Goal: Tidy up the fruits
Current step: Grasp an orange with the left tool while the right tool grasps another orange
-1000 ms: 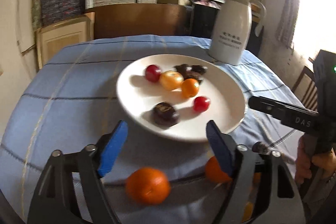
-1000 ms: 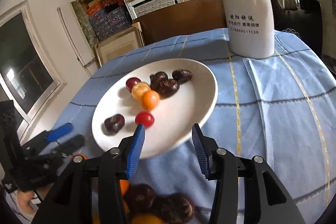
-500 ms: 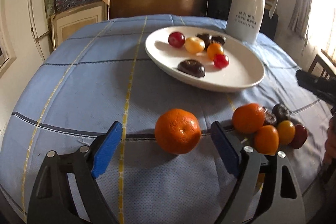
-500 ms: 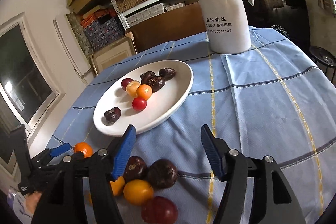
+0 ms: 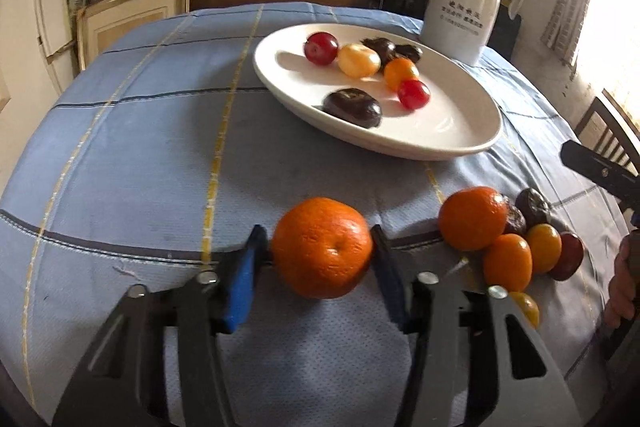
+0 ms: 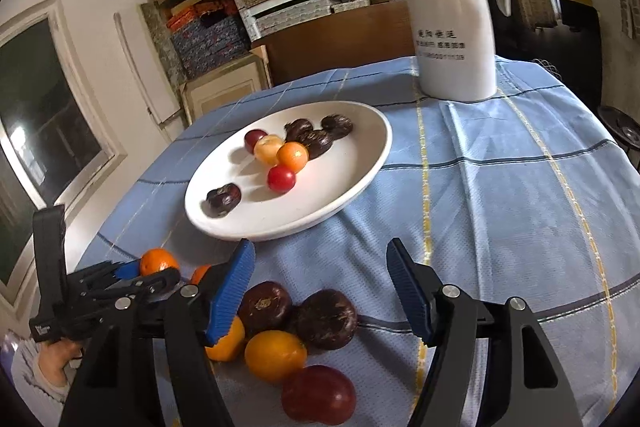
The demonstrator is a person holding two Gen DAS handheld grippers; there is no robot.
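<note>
Shelves packed with flat boxes line the back wall, and below them a round surface (image 5: 120, 131) wears a blue checked cloth. On it, toward the far side, sits a white plate (image 5: 448, 131) holding a scatter of small fruit: a red plum (image 5: 321, 47), a yellow one, an orange one, a red cherry-sized one and a few dark wrinkled pieces, some partly hidden behind their neighbours. A white jug (image 6: 454, 15) stands just beyond the plate.

Near the front edge the left hand-held gripper (image 5: 320, 251) has its blue pads against both sides of a mandarin (image 5: 323, 247), pinching it; the fruit's underside is hidden, so whether it touches the cloth is hard to say. Just to its right lies a cluster of loose fruit (image 5: 516, 247), with a second mandarin (image 5: 472, 218), smaller orange and yellow pieces, and dark ones tucked behind. One yellowish piece is half cut off by the gripper frame.

From the right wrist view the right hand-held gripper (image 6: 320, 291) hangs spread wide over that same cluster, touching nothing. Its left finger covers part of an orange fruit, and a dark red plum (image 6: 318, 393) lies nearest the lens. The person's hands show only as slivers at the edges.
</note>
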